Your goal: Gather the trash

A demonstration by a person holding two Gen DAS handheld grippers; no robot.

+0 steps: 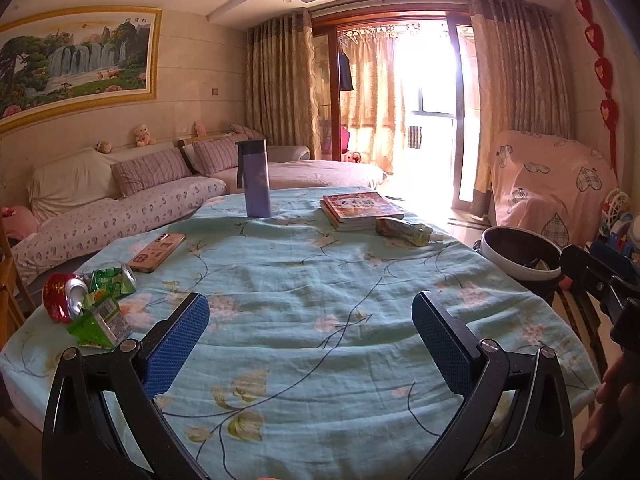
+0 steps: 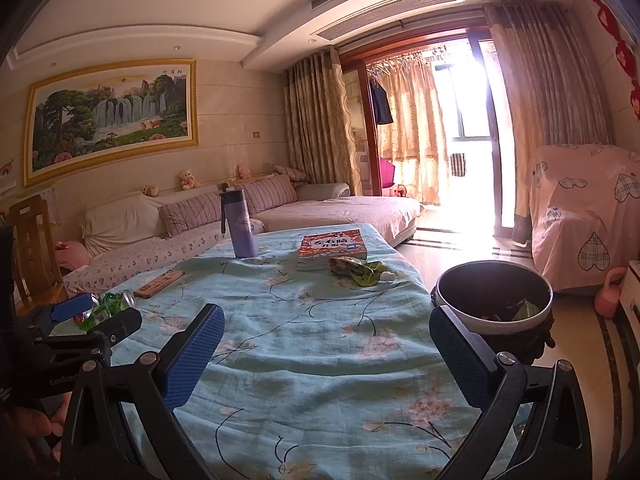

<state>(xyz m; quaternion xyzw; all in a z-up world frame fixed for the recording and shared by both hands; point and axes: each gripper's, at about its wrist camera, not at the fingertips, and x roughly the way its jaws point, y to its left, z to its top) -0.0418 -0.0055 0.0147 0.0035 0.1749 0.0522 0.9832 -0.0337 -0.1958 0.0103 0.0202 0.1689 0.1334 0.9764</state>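
Both the left hand-held gripper (image 1: 310, 320) and the right hand-held gripper (image 2: 326, 334) hang released and empty over the cloth-covered surface (image 1: 320, 280). Crushed cans and green wrappers (image 1: 88, 300) lie at its left edge, another wrapper (image 2: 356, 270) sits beside the books (image 2: 334, 246), and the trash bin (image 2: 494, 300) stands just off the right edge.

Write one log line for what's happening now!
left gripper: open, empty | right gripper: open, empty | crushed cans: on table | bin: beside table

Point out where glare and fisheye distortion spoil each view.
Left wrist view: the balcony door blows out white, washing the floor beyond the books; ceiling lines bow. Right wrist view: the same door flares, the trash bin interior stays dark, and the corners vignette black.
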